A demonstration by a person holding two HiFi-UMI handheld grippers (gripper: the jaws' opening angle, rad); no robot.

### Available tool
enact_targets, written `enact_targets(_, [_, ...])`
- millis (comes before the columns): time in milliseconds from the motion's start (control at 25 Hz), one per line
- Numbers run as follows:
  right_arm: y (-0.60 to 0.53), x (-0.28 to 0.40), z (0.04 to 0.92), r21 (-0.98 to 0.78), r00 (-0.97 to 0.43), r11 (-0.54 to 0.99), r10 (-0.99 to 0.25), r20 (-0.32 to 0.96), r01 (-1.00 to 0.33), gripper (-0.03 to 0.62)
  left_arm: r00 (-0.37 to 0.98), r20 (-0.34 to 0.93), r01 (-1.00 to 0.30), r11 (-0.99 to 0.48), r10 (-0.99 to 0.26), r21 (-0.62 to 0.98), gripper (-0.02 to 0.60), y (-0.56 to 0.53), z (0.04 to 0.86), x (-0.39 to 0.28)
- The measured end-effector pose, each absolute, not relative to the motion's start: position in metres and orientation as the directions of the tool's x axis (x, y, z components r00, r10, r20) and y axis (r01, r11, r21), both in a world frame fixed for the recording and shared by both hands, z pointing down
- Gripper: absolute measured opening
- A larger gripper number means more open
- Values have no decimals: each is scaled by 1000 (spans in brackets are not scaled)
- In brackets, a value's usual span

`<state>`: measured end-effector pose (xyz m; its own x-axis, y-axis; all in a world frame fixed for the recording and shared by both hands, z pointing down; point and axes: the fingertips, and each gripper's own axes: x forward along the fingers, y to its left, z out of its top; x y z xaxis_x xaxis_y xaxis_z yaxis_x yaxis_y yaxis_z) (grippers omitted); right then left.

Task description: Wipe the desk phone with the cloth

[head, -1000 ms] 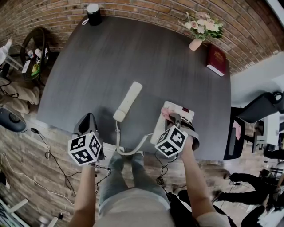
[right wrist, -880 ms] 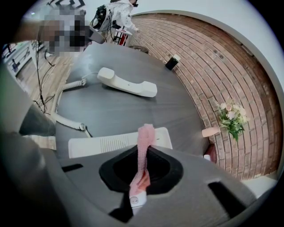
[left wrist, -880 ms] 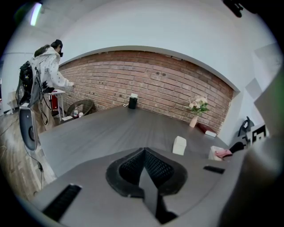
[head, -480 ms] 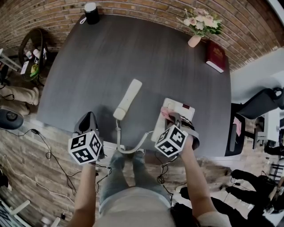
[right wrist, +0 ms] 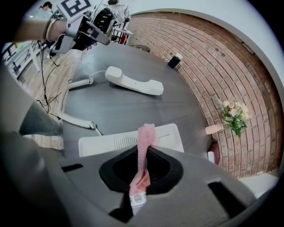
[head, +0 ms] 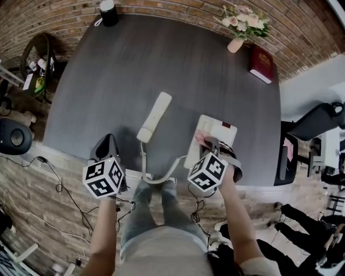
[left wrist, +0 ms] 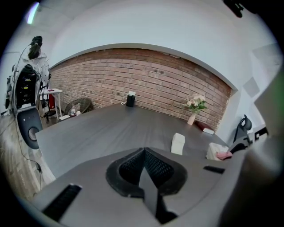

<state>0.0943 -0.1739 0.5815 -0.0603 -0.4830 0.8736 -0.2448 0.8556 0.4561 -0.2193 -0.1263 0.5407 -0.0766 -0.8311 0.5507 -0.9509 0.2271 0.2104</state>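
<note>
The white desk phone base (head: 212, 137) sits near the table's front edge, right of centre. Its handset (head: 154, 117) lies off the cradle to the left, joined by a coiled cord (head: 160, 178). My right gripper (head: 207, 144) is shut on a pink cloth (head: 200, 139) that rests on the base's near left part; in the right gripper view the cloth (right wrist: 145, 142) hangs over the base (right wrist: 128, 138), with the handset (right wrist: 133, 81) beyond. My left gripper (head: 107, 150) is shut with nothing in it, at the front edge left of the handset.
A dark round table (head: 161, 64) carries a black cylinder speaker (head: 108, 12) at the far left, a flower vase (head: 237, 28) and a red book (head: 261, 63) at the far right. Cables trail on the wooden floor (head: 59, 183). A black office chair (head: 315, 124) stands at right.
Both grippers have stayed nearly still, the right one holding the cloth on the phone base. The view has shifted slightly.
</note>
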Motion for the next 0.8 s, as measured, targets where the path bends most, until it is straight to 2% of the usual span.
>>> enact_targets(800, [-146,96,588,426,-66,866,-456,887,-261,23,-46,551,-959,191,-833,209,5,-123,541,-209])
